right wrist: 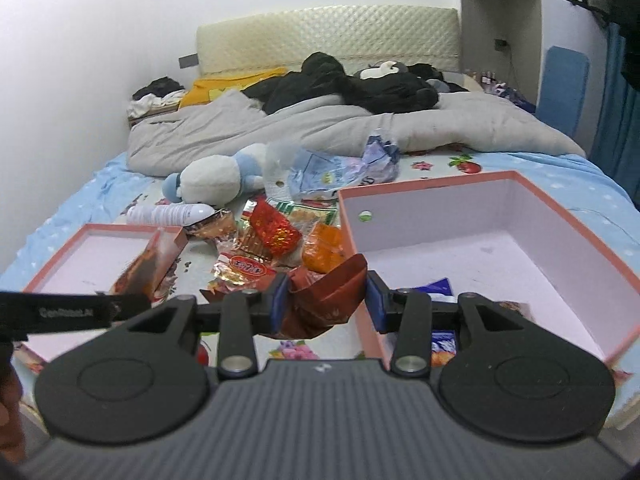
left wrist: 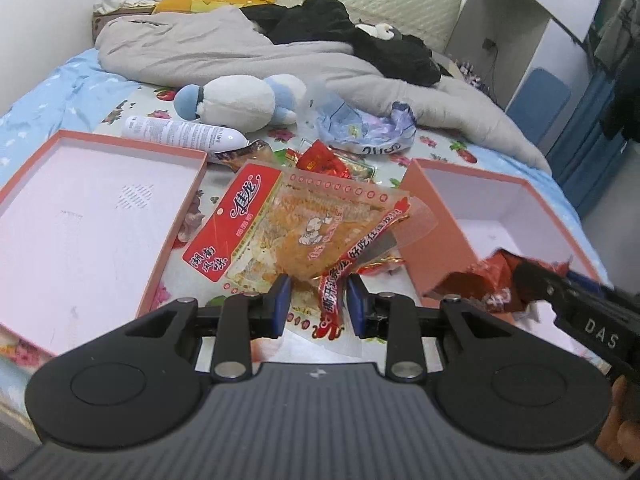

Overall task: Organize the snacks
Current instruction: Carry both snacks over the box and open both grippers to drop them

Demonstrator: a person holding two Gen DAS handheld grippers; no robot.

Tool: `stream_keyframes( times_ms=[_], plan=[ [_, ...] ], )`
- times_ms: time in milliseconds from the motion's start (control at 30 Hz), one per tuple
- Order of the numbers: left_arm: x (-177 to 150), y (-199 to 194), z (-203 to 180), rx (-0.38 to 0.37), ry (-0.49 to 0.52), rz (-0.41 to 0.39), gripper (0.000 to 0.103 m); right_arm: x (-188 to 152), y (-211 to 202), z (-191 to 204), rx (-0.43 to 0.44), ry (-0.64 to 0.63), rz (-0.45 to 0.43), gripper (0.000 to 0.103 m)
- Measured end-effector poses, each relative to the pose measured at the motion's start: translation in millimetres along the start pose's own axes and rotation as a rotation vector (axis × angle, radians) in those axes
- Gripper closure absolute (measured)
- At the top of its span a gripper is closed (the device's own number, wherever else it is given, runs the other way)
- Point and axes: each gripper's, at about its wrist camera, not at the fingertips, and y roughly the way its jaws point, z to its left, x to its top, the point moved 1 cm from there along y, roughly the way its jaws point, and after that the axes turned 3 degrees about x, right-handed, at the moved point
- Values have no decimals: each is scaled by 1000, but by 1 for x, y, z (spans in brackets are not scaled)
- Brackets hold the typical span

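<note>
A bed serves as the work surface, with 2 pink-lined, salmon-walled boxes on it: a shallow lid on the left and a deeper box on the right. Between them lies a pile of snacks, near a plush toy and a white bottle.

The left hand-held gripper pinches the corner of a large red and clear packet, lifted above the pile. The right hand-held gripper clamps a crumpled red-brown wrapper just over the box's near left wall. Blue packets seem to lie inside the box already, partly hidden by the gripper.

The step in hand looks like loading snacks into the box. Next, the right one likely needs to move further over the box floor and let go; the left one should then carry its packet across the same wall without snagging it.
</note>
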Motion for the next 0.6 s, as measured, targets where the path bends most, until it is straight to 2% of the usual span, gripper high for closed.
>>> stream_keyframes(
  times_ms=[267,600],
  plan=[
    [3,-35,-29,-46,8,-12,69,4,-38,-29,-33,29,0,59],
    [-4,-52,-87,-148,28,3,69,-7,-80,-70,-72,69,11,59]
  ],
)
